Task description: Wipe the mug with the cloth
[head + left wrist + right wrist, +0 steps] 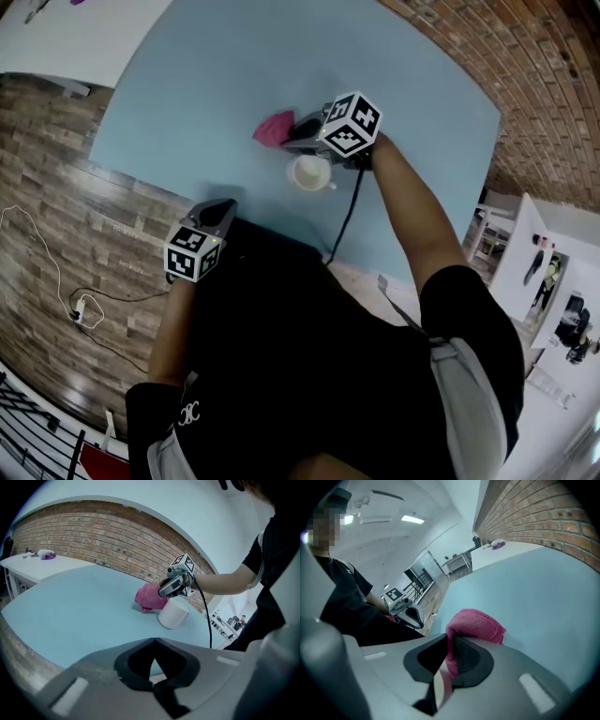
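Observation:
A white mug [309, 173] stands upright on the light blue table [216, 75], toward its near edge. The pink cloth [274, 128] is bunched just beyond the mug. My right gripper [298, 134] hovers over the mug's far side and is shut on the cloth [477, 623], whose fold is pinched between the ribbed pads. My left gripper [220, 208] hangs at the table's near edge, well short of the mug, shut with nothing in it. The left gripper view shows the mug [172, 613] with the cloth [150, 597] behind it and the right gripper [174, 584] above both.
A brick wall [108, 531] runs along the far side of the table. A white side table [33, 566] with a purple item stands at the left. A black cable [349, 211] trails from the right gripper over the near edge. Wood floor lies to the left.

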Demonstrator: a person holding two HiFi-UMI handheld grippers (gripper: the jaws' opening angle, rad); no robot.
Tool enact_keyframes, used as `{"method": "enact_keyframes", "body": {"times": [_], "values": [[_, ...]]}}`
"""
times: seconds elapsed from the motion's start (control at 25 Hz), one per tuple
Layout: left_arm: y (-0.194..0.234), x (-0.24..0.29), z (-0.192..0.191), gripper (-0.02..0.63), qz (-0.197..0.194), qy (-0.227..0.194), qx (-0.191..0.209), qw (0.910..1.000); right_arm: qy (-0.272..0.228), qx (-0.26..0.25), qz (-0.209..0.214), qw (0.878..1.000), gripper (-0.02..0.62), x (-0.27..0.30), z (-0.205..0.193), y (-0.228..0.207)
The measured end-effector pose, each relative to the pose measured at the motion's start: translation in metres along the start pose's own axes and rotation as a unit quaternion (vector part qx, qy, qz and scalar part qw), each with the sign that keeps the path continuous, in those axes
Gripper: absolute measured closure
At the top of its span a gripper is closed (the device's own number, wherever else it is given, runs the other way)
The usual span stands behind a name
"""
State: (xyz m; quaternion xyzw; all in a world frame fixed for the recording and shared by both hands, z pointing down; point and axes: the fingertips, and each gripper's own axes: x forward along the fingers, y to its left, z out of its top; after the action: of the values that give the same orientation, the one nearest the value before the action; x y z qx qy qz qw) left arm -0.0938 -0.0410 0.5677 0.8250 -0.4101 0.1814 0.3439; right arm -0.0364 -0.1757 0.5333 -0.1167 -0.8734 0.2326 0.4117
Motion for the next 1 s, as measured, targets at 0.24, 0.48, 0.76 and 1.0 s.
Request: {"method": "enact_keyframes", "body": {"times": [0.24,0.48,0.76,1.0], "values": [[0.012,-0.008,-0.005,0.601,0.012,-0.014,-0.02,0.9996,0.06,-0.046,0.029,0.997,0.558,0.026,0.02,0.021],[0.011,-0.012,-0.006,0.601,0.014,-0.026,-0.034,0.999,0.105,-0.066,0.061,0.99,0.558,0.034,0.014,0.049],[0.006,-0.014,-0.016,0.601,0.02,-0.026,-0.043,0.9985,0.118,-0.069,0.01,0.991,0.558,0.025,0.003,0.026],[0.001,-0.019,-0.023,0.601,0.032,-0.029,-0.051,0.9978,0.146,-0.073,-0.019,0.986,0.558,0.016,-0.008,0.012]]}}
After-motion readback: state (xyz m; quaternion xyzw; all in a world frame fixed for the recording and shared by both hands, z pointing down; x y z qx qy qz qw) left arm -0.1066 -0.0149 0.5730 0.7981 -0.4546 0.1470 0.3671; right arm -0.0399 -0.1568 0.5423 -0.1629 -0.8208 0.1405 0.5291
